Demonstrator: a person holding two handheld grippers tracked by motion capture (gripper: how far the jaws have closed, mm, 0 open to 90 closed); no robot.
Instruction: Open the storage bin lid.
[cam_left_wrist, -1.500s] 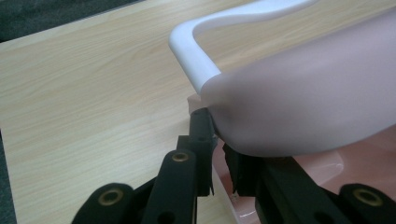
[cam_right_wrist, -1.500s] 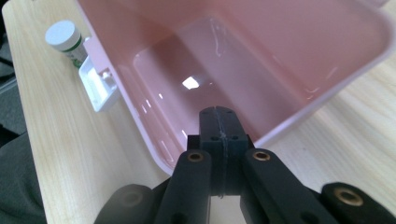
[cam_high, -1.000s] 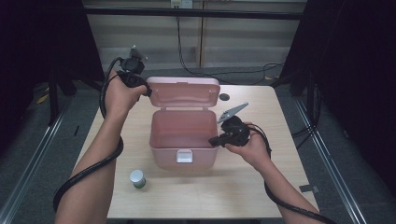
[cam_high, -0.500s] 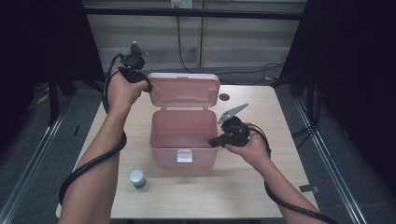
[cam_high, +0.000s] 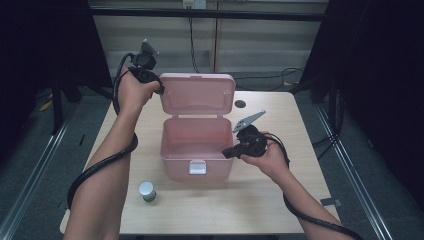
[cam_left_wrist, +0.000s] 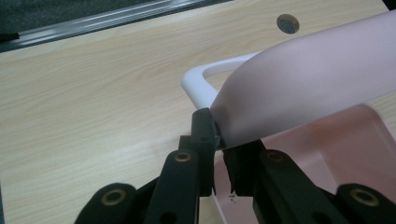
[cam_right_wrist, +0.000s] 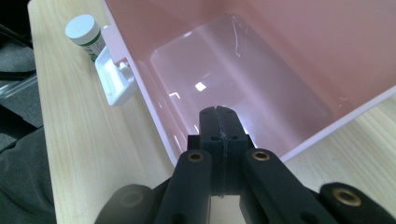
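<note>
A pink plastic box (cam_high: 196, 150) stands open near the middle of the pale wooden surface (cam_high: 280, 200), its lid (cam_high: 197, 94) raised upright at the far side. The left hand-held gripper (cam_high: 159, 88) is clamped on the lid's upper left corner; in the left gripper view its jaws pinch the lid's rounded edge (cam_left_wrist: 299, 88), with the white carrying handle (cam_left_wrist: 205, 81) curving out just behind. The right hand-held gripper (cam_high: 226, 152) has its jaws pressed fully together with nothing between them, their tips at the box's right rim; the right gripper view looks over that rim into the bare pink interior (cam_right_wrist: 243, 79). A white latch (cam_high: 197, 167) sticks out from the front wall. A small white-capped bottle (cam_high: 147, 191) stands left of the front corner, apart from the box. Open wood runs along the near edge and right of the box; a dark round hole (cam_high: 240, 104) sits in the surface behind it.
</note>
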